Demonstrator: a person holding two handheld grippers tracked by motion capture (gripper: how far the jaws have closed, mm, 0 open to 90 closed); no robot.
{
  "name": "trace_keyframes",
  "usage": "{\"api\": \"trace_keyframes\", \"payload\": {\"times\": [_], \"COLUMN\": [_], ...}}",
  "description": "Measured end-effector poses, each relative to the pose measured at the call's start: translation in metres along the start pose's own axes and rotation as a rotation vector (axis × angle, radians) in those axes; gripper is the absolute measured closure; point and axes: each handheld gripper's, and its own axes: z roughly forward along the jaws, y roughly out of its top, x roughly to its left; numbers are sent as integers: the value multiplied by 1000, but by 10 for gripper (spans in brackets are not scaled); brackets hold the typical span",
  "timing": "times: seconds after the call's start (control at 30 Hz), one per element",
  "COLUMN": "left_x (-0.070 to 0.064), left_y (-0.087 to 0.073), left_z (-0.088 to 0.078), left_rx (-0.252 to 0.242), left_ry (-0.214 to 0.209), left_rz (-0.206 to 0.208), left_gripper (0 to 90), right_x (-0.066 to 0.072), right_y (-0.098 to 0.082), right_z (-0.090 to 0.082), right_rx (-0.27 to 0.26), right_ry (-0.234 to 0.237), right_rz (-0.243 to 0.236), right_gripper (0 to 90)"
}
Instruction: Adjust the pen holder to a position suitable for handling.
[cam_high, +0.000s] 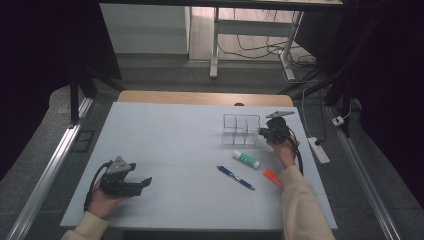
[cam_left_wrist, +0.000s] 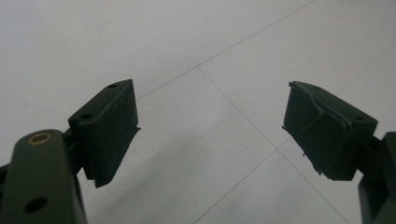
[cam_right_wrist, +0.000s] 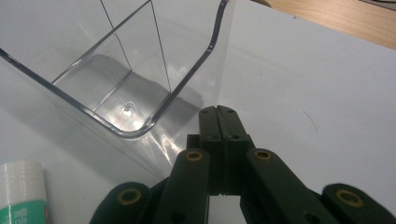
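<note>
Black right hand-held gripper (cam_right_wrist: 218, 112): jaws pressed together, nothing between them, tips just beside the corner of a clear plastic divided organiser (cam_high: 241, 129). Left hand-held gripper (cam_left_wrist: 210, 126): jaws spread wide, empty, over the white worktop (cam_high: 165, 135). Nearby on the worktop: white-and-green glue stick (cam_high: 246, 159), label unreadable; blue pen (cam_high: 235, 177); orange marker (cam_high: 272, 177)

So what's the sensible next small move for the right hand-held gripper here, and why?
Probably open the right hand-held gripper and back toward the glue stick. Its jaws are shut on nothing beside the clear organizer, whose compartment in view looks empty, while the glue stick, blue pen and orange marker lie loose on the table.
</note>
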Motion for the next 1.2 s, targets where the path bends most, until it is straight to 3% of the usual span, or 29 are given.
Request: {"api": "trace_keyframes", "payload": {"times": [1.2], "left_x": [0], "left_y": [0], "left_z": [-1], "left_rx": [-1], "left_ry": [1], "left_rz": [0], "left_gripper": [180], "right_x": [29], "right_y": [13], "right_z": [13], "right_rx": [16], "right_ry": [29], "right_rz": [-67], "right_gripper": [897]}}
